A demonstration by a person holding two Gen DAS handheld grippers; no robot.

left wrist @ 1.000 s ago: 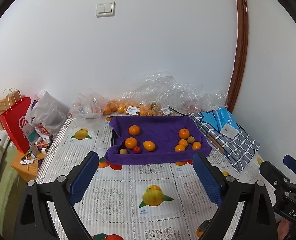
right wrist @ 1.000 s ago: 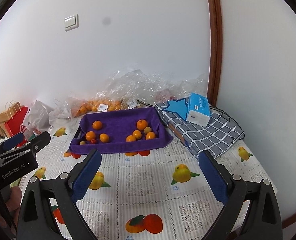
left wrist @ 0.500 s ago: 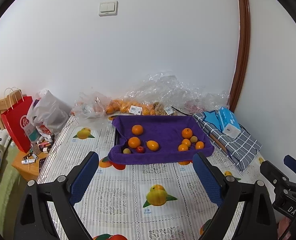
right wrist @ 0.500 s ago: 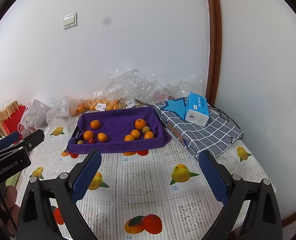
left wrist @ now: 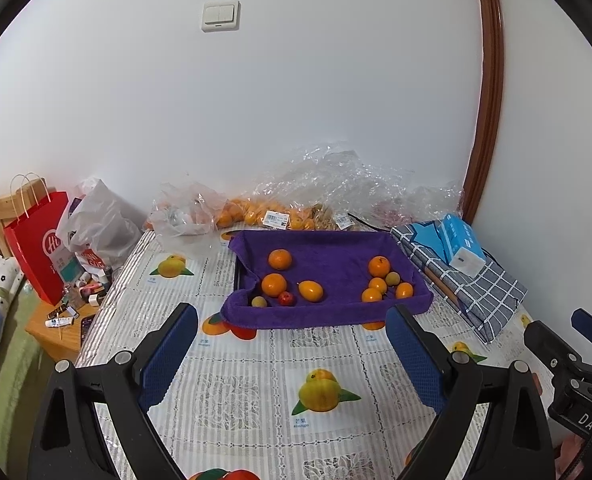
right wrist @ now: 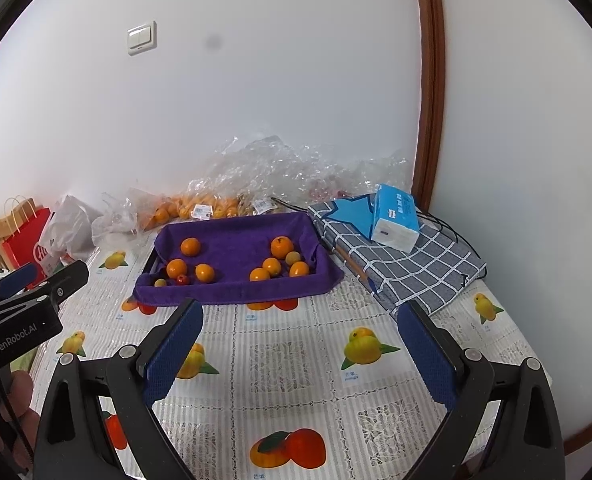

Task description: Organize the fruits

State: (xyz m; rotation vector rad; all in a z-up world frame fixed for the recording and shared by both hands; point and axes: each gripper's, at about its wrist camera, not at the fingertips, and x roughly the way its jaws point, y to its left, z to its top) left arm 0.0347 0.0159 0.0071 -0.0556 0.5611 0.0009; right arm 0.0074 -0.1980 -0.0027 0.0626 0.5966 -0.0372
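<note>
My left hand-held gripper (left wrist: 292,354) is spread wide and holds nothing; my right hand-held gripper (right wrist: 300,342) likewise. Both hover above the tabletop (right wrist: 288,364). Ahead of both sits the tray (left wrist: 327,246), lined with purple cloth. Its fruits (left wrist: 280,259) lie in two groups: five toward my left, five toward my right. The smallest pieces appear to be a red one (left wrist: 286,299) and pale ones; type unclear. Beyond the tray: bagged oranges (left wrist: 256,216).

The purple cloth (left wrist: 327,264) hides the tray (left wrist: 236,276) except its left rim; bagged oranges (left wrist: 256,216) blur behind plastic at the far wall.
</note>
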